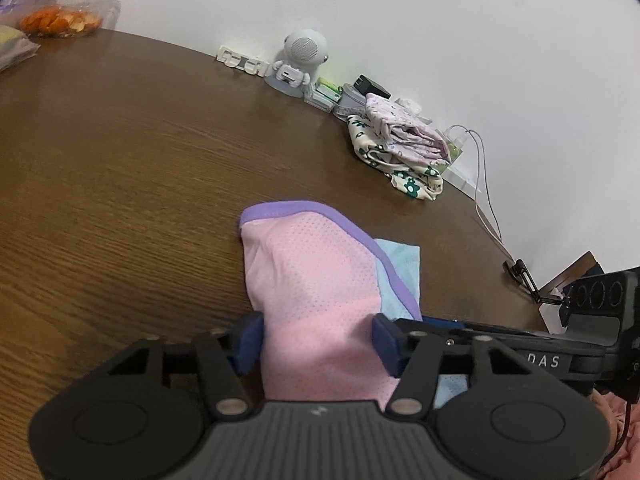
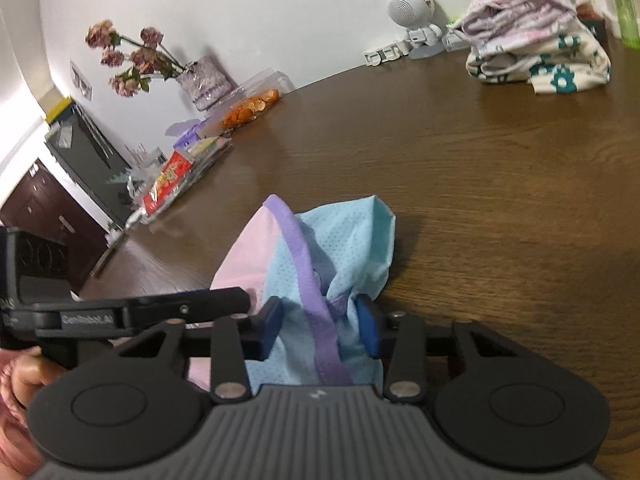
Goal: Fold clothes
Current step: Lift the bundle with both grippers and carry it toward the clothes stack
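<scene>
A small mesh garment lies bunched on the brown wooden table [image 1: 120,180], pink [image 1: 312,272] on one side and light blue [image 2: 344,240] on the other, with purple trim. My left gripper [image 1: 316,332] has its blue pads against both sides of the pink part, which fills the gap between them. My right gripper [image 2: 320,320] pinches the gathered blue part and its purple band. The two grippers sit side by side at the garment's near edge. The cloth under the jaws is hidden.
A pile of folded patterned clothes [image 1: 400,148] sits near the wall, beside a small robot-shaped speaker [image 1: 298,60] and a white cable [image 1: 484,184]. A clear box of orange peel [image 1: 60,20], snack packets [image 2: 172,176] and a vase of flowers [image 2: 200,80] line the far side.
</scene>
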A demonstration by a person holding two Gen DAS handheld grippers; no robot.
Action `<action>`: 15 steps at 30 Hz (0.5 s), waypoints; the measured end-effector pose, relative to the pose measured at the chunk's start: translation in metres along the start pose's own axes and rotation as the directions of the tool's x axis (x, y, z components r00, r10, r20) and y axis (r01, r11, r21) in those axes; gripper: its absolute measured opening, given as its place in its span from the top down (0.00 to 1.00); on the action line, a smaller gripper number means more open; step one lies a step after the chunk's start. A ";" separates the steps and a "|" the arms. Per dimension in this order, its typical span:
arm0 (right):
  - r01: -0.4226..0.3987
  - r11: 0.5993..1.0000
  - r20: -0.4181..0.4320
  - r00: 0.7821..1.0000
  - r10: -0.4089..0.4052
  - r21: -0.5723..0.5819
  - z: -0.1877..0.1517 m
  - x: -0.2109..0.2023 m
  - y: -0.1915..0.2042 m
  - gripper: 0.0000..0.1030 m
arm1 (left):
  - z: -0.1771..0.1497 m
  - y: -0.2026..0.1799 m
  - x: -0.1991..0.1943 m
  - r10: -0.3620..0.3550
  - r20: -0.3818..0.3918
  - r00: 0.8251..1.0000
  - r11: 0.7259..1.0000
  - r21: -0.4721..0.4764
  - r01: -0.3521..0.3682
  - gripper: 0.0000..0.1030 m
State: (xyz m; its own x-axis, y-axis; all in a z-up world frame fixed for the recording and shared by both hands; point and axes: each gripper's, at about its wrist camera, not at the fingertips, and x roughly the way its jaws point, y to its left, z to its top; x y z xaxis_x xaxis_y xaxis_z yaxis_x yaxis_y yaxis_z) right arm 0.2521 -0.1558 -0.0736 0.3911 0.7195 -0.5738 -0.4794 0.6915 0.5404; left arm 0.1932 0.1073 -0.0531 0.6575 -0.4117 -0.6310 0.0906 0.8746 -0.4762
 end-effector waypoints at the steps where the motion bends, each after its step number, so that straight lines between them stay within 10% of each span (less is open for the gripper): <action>1: 0.000 1.000 0.003 1.000 0.000 0.009 0.000 0.000 -0.001 0.66 | 0.000 0.001 0.000 -0.001 0.001 1.000 1.000 -0.003 0.001 0.52; 11: -0.003 0.999 -0.001 1.000 0.003 0.044 -0.002 0.005 -0.001 0.72 | -0.002 -0.001 0.001 0.020 0.009 1.000 1.000 0.014 -0.020 0.57; 15: -0.025 0.997 -0.007 1.000 0.025 0.067 -0.005 0.008 -0.003 0.83 | -0.004 -0.002 0.005 0.014 0.003 1.000 1.000 0.026 -0.014 0.73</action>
State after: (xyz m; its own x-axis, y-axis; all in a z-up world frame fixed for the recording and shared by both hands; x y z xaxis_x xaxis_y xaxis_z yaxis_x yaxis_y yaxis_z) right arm 0.2523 -0.1525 -0.0827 0.3731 0.7364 -0.5644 -0.4350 0.6761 0.5947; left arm 0.1932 0.1025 -0.0573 0.6607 -0.3991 -0.6358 0.1011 0.8866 -0.4514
